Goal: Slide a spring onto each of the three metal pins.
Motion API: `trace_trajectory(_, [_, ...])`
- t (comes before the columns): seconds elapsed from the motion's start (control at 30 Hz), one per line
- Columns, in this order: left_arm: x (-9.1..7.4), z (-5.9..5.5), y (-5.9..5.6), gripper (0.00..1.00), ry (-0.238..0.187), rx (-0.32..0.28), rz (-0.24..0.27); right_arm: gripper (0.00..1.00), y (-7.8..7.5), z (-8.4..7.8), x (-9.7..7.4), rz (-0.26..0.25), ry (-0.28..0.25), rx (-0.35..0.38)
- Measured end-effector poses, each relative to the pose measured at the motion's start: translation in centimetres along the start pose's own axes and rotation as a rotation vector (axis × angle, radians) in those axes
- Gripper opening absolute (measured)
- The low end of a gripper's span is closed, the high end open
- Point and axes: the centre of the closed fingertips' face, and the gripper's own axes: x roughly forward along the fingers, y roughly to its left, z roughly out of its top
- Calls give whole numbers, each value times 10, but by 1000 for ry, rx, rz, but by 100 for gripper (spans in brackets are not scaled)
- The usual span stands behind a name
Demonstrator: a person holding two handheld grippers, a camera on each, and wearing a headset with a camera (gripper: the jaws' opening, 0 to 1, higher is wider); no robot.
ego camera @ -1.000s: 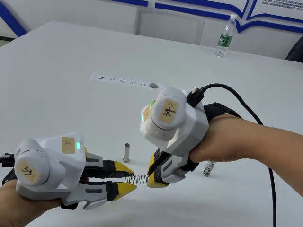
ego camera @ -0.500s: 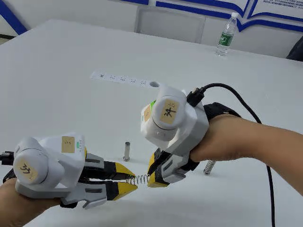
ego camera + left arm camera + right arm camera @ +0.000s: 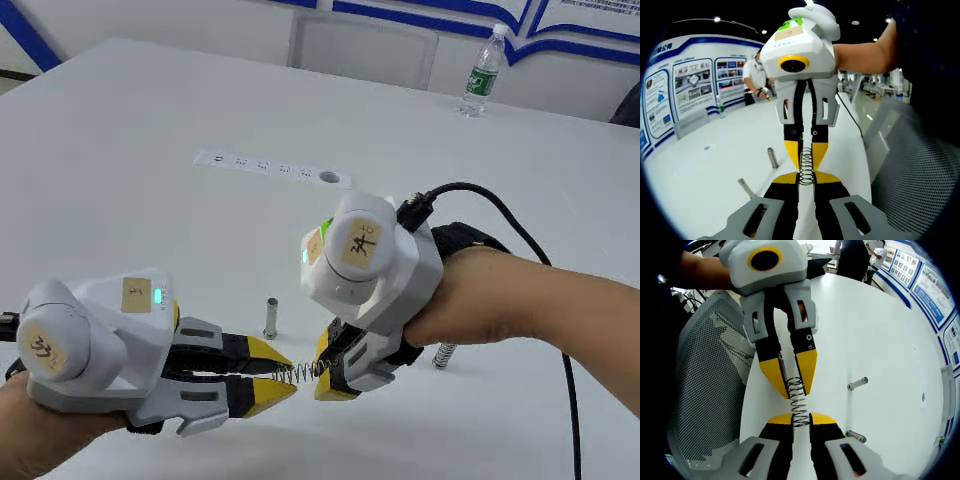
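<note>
My spring [image 3: 303, 373] hangs level over the table's [image 3: 150, 200] near edge, its long axis running jaw to jaw. The left gripper [image 3: 283, 376] pinches one end, the right gripper [image 3: 322, 377] the other. The bare pin [image 3: 270, 318] stands upright just beyond, nearer my left; I'd tip the spring vertical.

spring [image 3: 303, 373] between left gripper [image 3: 290, 375] and right gripper [image 3: 325, 374] above the table [image 3: 120, 150], pin [image 3: 270, 317] just behind, second pin [image 3: 443, 355] at right, power strip [image 3: 270, 168] farther back

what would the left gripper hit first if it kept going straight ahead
Probably the right gripper, its yellow tips facing the left gripper head-on; the spring both hold bridges the gap.
</note>
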Motion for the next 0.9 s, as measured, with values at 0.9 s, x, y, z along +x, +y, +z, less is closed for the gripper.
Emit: trace_trajectory(0.9, [4, -5, -1, 10, 29, 12, -1, 13, 6, 38, -20, -22, -72, -50])
